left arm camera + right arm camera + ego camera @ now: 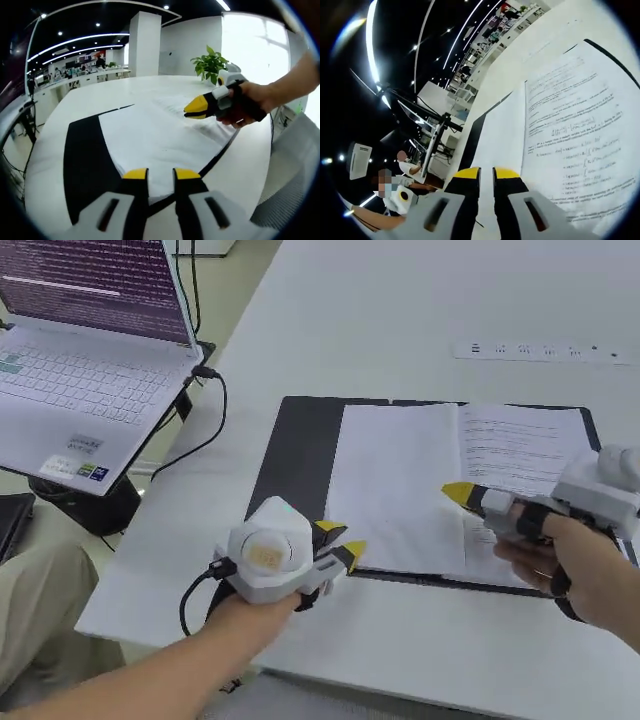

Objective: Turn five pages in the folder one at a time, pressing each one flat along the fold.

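Note:
A black folder lies open on the white table. A blank white page lies on its left half and a printed page on its right half. My left gripper hovers at the folder's front edge, its jaws a narrow gap apart with nothing between them; its own view shows the tips over the blank page. My right gripper is shut and empty, just above the pages near the fold. Its view has the tips over the blank page, beside the printed page.
An open laptop sits on a stand at the far left, with a black cable running off the table's left edge. A white power strip lies beyond the folder. Bare table runs along the front edge.

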Motion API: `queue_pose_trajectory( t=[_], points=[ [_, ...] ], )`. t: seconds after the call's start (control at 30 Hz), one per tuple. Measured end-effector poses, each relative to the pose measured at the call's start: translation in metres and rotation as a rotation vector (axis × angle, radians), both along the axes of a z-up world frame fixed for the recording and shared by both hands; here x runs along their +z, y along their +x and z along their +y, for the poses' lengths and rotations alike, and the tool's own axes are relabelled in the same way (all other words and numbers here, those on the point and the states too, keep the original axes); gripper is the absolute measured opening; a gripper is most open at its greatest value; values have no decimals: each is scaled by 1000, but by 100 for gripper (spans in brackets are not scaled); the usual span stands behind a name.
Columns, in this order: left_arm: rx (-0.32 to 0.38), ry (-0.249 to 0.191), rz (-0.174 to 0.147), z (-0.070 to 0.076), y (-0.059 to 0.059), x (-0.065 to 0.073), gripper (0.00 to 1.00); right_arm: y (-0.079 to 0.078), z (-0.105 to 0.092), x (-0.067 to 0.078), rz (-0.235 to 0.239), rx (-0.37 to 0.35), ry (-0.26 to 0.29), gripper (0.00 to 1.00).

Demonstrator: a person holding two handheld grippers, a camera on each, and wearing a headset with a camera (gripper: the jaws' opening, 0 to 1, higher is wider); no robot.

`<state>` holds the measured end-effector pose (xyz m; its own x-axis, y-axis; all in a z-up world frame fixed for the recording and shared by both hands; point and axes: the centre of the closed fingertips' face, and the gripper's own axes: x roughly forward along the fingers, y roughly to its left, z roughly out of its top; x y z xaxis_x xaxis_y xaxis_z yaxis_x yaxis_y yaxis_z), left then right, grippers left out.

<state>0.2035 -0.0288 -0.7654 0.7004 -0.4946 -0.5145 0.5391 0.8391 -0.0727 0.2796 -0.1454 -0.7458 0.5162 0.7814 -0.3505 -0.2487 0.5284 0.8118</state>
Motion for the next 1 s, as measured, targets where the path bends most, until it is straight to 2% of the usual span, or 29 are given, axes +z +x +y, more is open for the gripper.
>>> queue_pose_trajectory(
  t=[0.13, 0.17, 0.23, 0.27, 0.33, 0.43, 0.47, 0.5, 0.53, 0.6, 0.67, 0.8, 1.0],
  points=[
    [32, 21, 41, 8, -1, -14, 18, 11, 0, -3, 2, 11, -5, 6],
    [32, 26, 41, 9, -1, -16, 18, 14, 1, -5, 4, 18, -11, 6],
    [28, 55, 56, 13, -6, -22, 18, 19, 4, -8, 7, 27, -14, 4],
    [31, 61, 57, 15, -9, -23, 17, 23, 5, -11, 9, 31, -16, 1],
    [38, 51, 34, 15, -9, -20, 16, 30, 6, -18, 25, 31, -27, 0],
    [31, 69, 19, 15, -8, -20, 15, 42, 2, -27, 62, -22, -28, 0],
    [30, 70, 19, 15, -7, -20, 15, 46, -1, -31, 101, -47, -18, 0],
    [30, 71, 17, 15, -7, -20, 15, 47, 0, -30, 103, -44, 1, 0],
    [30, 70, 16, 15, -8, -20, 15, 51, 2, -27, 123, -63, 47, 0],
    [30, 64, 9, 16, -8, -20, 15, 59, 1, -27, 113, -76, 39, 0],
    [31, 59, 7, 17, -7, -20, 16, 66, 1, -28, 127, -96, 49, 0],
    [30, 58, 5, 19, -6, -22, 16, 78, 1, -30, 161, -134, 93, 0],
    [32, 55, 6, 20, -6, -22, 16, 93, 3, -29, 175, -177, 134, 0]
  ],
)
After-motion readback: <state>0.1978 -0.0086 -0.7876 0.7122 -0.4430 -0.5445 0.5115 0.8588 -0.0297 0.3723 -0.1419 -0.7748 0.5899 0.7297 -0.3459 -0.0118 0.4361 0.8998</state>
